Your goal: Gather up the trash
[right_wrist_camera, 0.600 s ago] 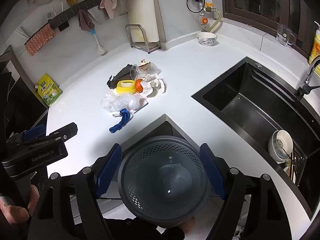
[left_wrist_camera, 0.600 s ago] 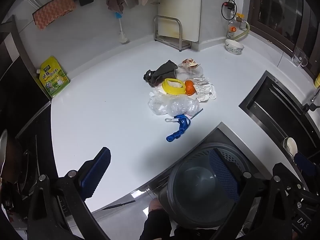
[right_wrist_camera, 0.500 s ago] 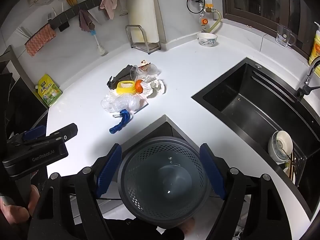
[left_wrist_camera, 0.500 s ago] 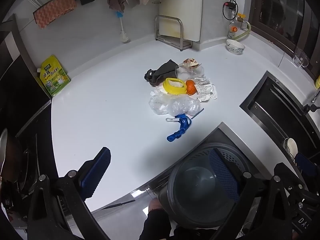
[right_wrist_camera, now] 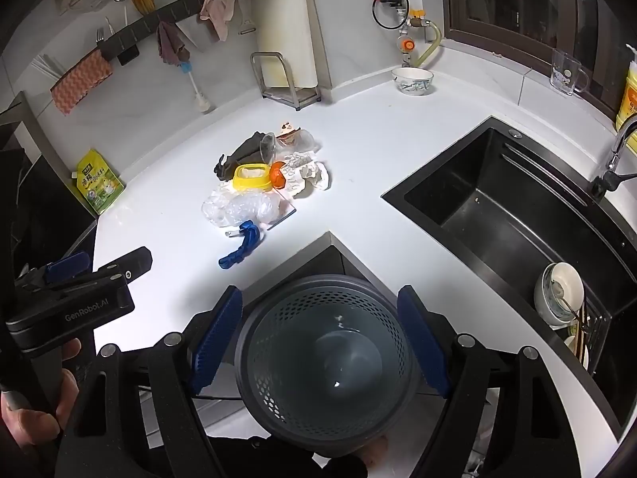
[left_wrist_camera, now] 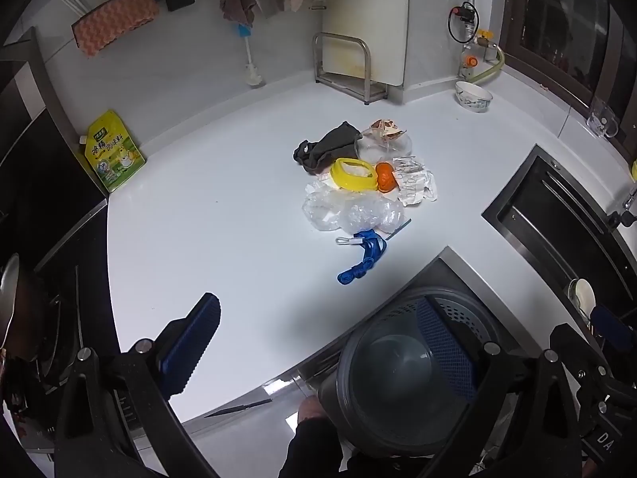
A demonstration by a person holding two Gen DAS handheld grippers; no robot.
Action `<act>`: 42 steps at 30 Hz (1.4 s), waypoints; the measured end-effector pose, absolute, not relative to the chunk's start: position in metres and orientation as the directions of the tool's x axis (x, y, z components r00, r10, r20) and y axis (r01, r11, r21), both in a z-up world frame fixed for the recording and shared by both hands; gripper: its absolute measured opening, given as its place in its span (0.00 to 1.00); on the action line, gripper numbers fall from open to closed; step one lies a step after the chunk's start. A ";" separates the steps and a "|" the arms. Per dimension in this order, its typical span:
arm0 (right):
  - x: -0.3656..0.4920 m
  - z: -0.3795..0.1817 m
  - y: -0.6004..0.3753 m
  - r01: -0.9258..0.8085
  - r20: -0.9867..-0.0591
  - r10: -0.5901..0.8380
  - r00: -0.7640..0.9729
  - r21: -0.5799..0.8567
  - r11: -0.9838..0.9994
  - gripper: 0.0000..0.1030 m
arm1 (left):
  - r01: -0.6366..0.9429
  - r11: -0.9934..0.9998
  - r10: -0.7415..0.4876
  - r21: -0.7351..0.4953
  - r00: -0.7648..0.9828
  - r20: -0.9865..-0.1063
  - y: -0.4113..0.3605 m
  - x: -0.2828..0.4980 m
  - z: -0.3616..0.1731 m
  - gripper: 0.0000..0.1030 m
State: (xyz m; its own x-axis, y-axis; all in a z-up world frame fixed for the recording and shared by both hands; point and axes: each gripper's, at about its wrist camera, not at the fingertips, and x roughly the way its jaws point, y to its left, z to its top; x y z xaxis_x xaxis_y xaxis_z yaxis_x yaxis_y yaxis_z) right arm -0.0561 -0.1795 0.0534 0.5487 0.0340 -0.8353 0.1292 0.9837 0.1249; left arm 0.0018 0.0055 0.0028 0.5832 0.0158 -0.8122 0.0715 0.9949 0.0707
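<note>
Right tool (right_wrist_camera: 320,342): jaws wide apart, empty, perforated grey bin (right_wrist_camera: 326,362) below between them. Left tool (left_wrist_camera: 318,352): jaws apart, empty, over desk (left_wrist_camera: 223,207) edge; trash pile (left_wrist_camera: 358,183) ahead.

Counts, table (right_wrist_camera: 382,151): one grey perforated bin (right_wrist_camera: 326,362); one blue strap (right_wrist_camera: 241,249); one yellow ring-shaped lid (right_wrist_camera: 251,177); one orange item (right_wrist_camera: 277,175); one dark cloth (right_wrist_camera: 239,155); one bowl (right_wrist_camera: 412,79); one glass mug (right_wrist_camera: 567,73); one green pouch (right_wrist_camera: 95,185). Two grippers: left gripper (left_wrist_camera: 318,354), right gripper (right_wrist_camera: 322,342).
</note>
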 end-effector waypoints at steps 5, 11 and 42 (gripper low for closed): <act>-0.060 0.051 -0.181 0.129 -0.835 0.035 0.550 0.126 0.984 0.74 | 0.066 0.995 0.021 0.074 0.585 -0.811 0.006 0.002 0.006 0.94; -0.058 0.052 -0.180 0.127 -0.834 0.037 0.551 0.127 0.984 0.74 | 0.064 0.995 0.025 0.078 0.588 -0.808 0.007 0.003 0.010 0.94; -0.065 0.049 -0.178 0.122 -0.831 0.041 0.555 0.130 0.984 0.74 | 0.054 0.996 0.028 0.075 0.598 -0.801 0.014 -0.002 0.008 0.94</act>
State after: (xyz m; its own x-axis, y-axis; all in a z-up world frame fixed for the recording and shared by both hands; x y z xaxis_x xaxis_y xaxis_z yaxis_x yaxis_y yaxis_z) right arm -0.0652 -0.1781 0.0487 0.5546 0.0411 -0.8311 0.1217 0.9840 0.1299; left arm -0.0024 0.0138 0.0084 0.5983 0.0278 -0.8008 0.0541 0.9957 0.0750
